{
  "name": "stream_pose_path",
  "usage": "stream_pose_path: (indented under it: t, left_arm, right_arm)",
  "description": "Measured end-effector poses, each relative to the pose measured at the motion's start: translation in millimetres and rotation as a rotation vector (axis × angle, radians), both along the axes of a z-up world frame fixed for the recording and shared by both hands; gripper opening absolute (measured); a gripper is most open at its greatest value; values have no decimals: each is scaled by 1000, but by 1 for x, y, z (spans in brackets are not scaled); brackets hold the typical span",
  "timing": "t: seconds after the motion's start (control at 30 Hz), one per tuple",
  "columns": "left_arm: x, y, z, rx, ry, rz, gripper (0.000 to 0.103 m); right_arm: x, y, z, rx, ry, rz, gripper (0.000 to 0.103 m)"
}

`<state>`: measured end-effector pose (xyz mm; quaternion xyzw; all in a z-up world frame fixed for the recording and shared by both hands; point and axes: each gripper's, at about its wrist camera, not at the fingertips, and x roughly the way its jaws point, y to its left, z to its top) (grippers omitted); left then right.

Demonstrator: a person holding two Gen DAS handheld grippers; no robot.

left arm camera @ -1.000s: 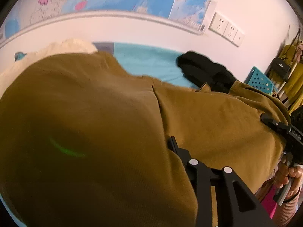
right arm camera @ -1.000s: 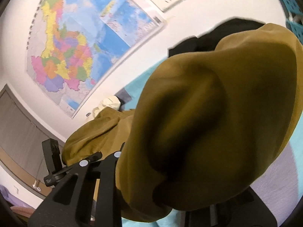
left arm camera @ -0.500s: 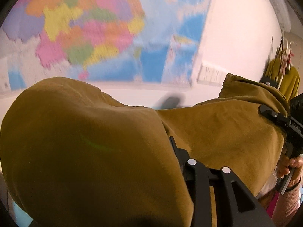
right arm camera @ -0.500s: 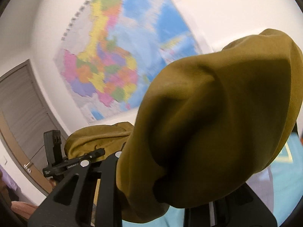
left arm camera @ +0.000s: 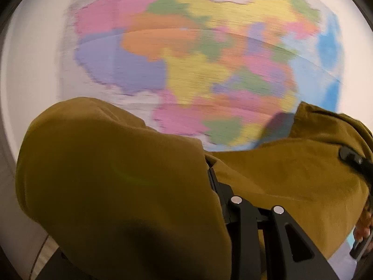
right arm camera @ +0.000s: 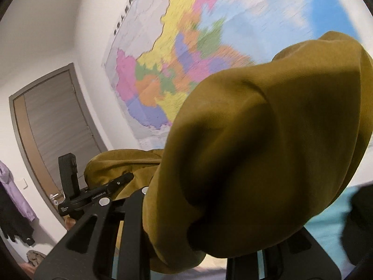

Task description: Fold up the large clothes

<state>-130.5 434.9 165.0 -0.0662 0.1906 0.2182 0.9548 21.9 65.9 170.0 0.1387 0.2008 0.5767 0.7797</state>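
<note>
mustard garment | lifted higher since earlier, map now fills background | both jaws pinching its fabric

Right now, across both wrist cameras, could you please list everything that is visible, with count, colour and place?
garment: one, mustard brown, bunched over both grippers, spanning between them
wall map: one, multicoloured, on the white wall, blurred
door: one, grey, left of the map
hanging clothes: purple and black, far left edge
bed cover: light blue, lower right
dark item: black, on the cover, unclear
left gripper: black, shut on the garment
right gripper: black, fingertips hidden by cloth, gripping it
hand: one, right edge, partly visible
</note>
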Motion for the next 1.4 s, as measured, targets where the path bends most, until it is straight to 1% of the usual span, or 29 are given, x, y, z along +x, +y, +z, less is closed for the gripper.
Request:
stream_pose_path:
  t: [0.03, 0.2, 0.3, 0.4, 0.47, 0.5, 0.57, 0.6, 0.63, 0.67, 0.7, 0.77, 0.8, 0.83, 0.87, 0.9, 0.93, 0.97, 1.03, 1.07, 1.1, 1.13, 1.2, 1.23, 1.27, 1.3, 1.33, 1.37, 1.4]
  left_arm:
    - [-1, 11, 1, 0, -2, 17, 31]
    - [-6, 68, -2, 26, -1, 137, 30]
    - [-9, 104, -8, 20, 8, 202, 30]
    - [-6, 139, -23, 15, 26, 243, 30]
    - [-4, 167, -45, -20, 41, 282, 30]
    - [-3, 176, -55, -39, 49, 296, 30]
    - [4, 193, -87, -54, 113, 326, 30]
    - [8, 203, -110, -79, 170, 346, 30]
    - [10, 210, -131, -96, 214, 354, 30]
    - [10, 213, -143, -102, 233, 362, 30]
    - [7, 218, -157, -127, 250, 374, 31]
    - [-1, 222, -168, -159, 246, 372, 33]
    - [-8, 224, -171, -166, 241, 372, 35]
    - [-10, 224, -172, -169, 244, 371, 35]
    - [-15, 226, -173, -178, 245, 369, 36]
    - [-18, 226, -173, -183, 246, 366, 37]
    - [-21, 227, -174, -191, 253, 365, 37]
    - [-20, 226, -175, -194, 256, 365, 38]
    - [-22, 229, -175, -196, 260, 362, 39]
    - [-24, 229, -175, -201, 264, 363, 40]
    - [-21, 226, -172, -206, 262, 362, 42]
    - [-21, 223, -172, -209, 261, 359, 44]
    - [-24, 218, -170, -219, 264, 354, 50]
    - [-26, 215, -168, -219, 262, 352, 50]
    - [-26, 213, -167, -213, 265, 352, 50]
    - [-28, 209, -166, -200, 268, 350, 50]
    - [-28, 208, -165, -191, 270, 354, 51]
    - [-27, 208, -167, -191, 280, 362, 52]
    - [-26, 210, -168, -193, 290, 370, 51]
  right_arm:
    - [9, 2, -1, 7, 6, 11, 24]
    - [8, 63, -26, 7, 21, 82, 24]
    - [4, 78, -40, -1, 33, 113, 24]
    - [5, 95, -66, -45, 42, 142, 24]
    - [2, 105, -87, -86, 44, 156, 24]
    - [4, 109, -99, -103, 64, 171, 25]
    - [7, 117, -136, -182, 138, 196, 27]
    - [7, 118, -148, -221, 161, 206, 34]
    - [7, 118, -166, -285, 184, 216, 40]
    - [6, 113, -178, -322, 197, 223, 43]
    - [6, 103, -186, -336, 211, 241, 48]
    - [5, 82, -190, -337, 219, 283, 51]
    - [6, 66, -190, -331, 229, 301, 56]
    - [8, 53, -188, -322, 233, 303, 65]
    - [10, 36, -186, -319, 226, 289, 69]
    - [12, 16, -182, -309, 218, 288, 71]
    - [17, 10, -176, -302, 219, 292, 72]
    - [21, -6, -174, -305, 207, 264, 72]
    - [35, -4, -159, -321, 165, 166, 73]
    - [41, -16, -156, -317, 152, 111, 73]
    - [57, 0, -144, -299, 158, 83, 74]
    - [69, -6, -144, -273, 190, 81, 77]
    - [80, 2, -149, -303, 222, 91, 78]
    - [87, 40, -155, -312, 215, 93, 69]
    - [87, 50, -159, -308, 205, 137, 55]
    - [71, 71, -162, -304, 209, 158, 16]
    - [69, 76, -159, -294, 207, 156, 4]
    - [63, 75, -152, -267, 169, 152, 3]
    - [38, 96, -138, -250, 127, 139, 2]
